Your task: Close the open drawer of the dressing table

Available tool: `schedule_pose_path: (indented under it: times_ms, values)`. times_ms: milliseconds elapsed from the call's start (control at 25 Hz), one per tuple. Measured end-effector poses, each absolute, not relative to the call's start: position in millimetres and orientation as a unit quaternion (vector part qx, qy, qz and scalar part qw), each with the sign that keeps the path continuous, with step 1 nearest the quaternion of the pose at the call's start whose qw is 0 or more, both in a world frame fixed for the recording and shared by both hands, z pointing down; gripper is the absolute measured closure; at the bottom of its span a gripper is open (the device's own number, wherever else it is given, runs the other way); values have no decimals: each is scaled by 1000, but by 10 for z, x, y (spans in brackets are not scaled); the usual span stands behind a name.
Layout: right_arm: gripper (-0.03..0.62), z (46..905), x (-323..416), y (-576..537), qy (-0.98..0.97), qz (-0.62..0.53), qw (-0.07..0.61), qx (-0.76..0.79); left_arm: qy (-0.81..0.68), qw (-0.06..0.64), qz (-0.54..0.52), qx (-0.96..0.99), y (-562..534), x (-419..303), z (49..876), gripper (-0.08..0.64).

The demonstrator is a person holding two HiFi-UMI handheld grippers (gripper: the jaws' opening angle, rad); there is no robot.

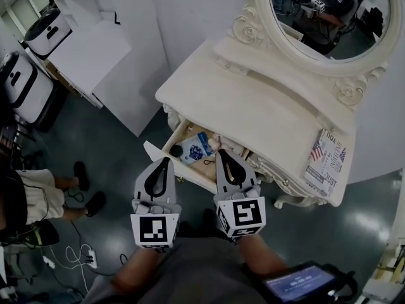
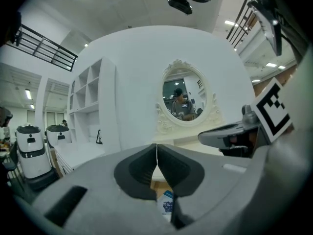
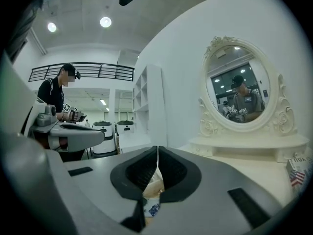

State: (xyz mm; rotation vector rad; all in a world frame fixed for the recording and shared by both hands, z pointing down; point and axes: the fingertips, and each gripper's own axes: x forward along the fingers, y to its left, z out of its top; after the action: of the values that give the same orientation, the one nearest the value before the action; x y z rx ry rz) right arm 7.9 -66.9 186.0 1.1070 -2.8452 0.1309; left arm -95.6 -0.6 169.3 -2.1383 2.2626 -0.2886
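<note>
Drawer: stood at frame centre, under the front left corner of the cream dressing table. Pulled out toward the lower left; long axis ran upper left to lower right. Pale wooden inside, white front panel. Held a blue-and-white packet and a small dark round item. Left gripper and right gripper were at the front panel, contact not discernible. Both had jaws pressed together, grasping nothing.
</note>
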Motion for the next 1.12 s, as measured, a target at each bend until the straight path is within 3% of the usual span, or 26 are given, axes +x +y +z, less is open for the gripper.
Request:
schedule_pose_path:
  times_ms: [320, 920, 1120]
  values:
    - [577, 1751, -124, -847, -931, 28, 36, 361, 728, 21, -86, -680, -188, -1209, 1585, 543]
    - [577, 2399, -549, -531, -927, 76, 79, 358, 662, -61, -99, -741, -132, -1372, 2474, 537]
    - [577, 2682, -622, -404, -924, 91, 94, 360, 621, -106, -96, -771, -5, -1259, 2959, 384]
